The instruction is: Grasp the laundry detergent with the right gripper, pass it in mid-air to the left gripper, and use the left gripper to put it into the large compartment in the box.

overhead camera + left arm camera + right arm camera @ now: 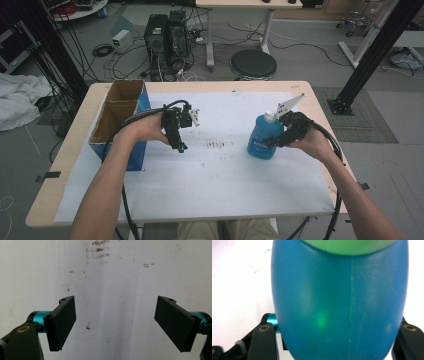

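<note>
hiding right tool pads, blue bottle (cap cropped)

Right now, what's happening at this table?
A person works two hand-held claws over a white sheet. The right claw is clamped on the sides of an upright blue bottle standing on the sheet. The left claw hangs open over bare sheet, holding nothing. An open cardboard box sits at the table's left.

A translucent blue plastic bottle with a white cap stands upright on the white table cover, toward the table's right side. Its rounded body carries a pale label.
</note>
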Tool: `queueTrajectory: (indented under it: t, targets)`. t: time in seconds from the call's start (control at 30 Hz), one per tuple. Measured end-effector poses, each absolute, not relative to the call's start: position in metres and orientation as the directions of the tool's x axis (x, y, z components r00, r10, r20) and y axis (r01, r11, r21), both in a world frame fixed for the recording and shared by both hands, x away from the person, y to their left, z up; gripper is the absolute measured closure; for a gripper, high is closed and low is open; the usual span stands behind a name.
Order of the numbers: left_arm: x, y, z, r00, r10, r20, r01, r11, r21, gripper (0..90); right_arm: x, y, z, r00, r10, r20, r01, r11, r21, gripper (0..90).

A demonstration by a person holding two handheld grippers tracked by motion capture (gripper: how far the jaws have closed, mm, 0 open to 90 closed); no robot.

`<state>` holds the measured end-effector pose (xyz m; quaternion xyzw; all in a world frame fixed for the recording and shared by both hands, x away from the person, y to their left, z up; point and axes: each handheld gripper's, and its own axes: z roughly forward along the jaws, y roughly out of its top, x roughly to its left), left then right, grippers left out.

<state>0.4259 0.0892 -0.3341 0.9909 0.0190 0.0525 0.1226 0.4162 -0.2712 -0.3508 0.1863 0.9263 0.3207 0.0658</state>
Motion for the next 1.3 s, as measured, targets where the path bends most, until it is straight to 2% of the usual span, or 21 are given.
queueTrajectory:
  t: [0.17,0.43,0.7,0.87,1.03,1.3]
  targets:
    - [0.424,0.089,-0.332,0.993,0.054,0.106,0.025,-0.965,0.259,17.7,0.417,-0.272,-0.352,-0.926,0.377,0.017,0.304,0.717,0.627,43.2]
    - [0.424,0.089,-0.33,0.993,0.056,0.107,0.025,-0.963,0.27,17.7,0.417,-0.273,-0.352,-0.927,0.373,0.023,0.301,0.71,0.637,45.5]
    - [0.423,0.093,-0.318,0.991,0.079,0.104,0.04,-0.942,0.334,17.7,0.418,-0.269,-0.349,-0.933,0.358,0.018,0.289,0.72,0.632,46.9]
    - [0.422,0.093,-0.304,0.988,0.121,0.101,0.075,-0.924,0.375,17.7,0.418,-0.26,-0.336,-0.949,0.314,-0.004,0.237,0.725,0.647,46.9]
    - [0.419,0.087,-0.287,0.986,0.13,0.107,0.081,-0.923,0.377,17.7,0.416,-0.241,-0.316,-0.972,0.231,-0.034,0.156,0.749,0.644,46.6]
    - [0.413,0.074,-0.262,0.988,0.13,0.089,0.083,-0.909,0.409,17.7,0.416,-0.221,-0.303,-0.989,0.144,-0.031,0.089,0.753,0.651,46.6]
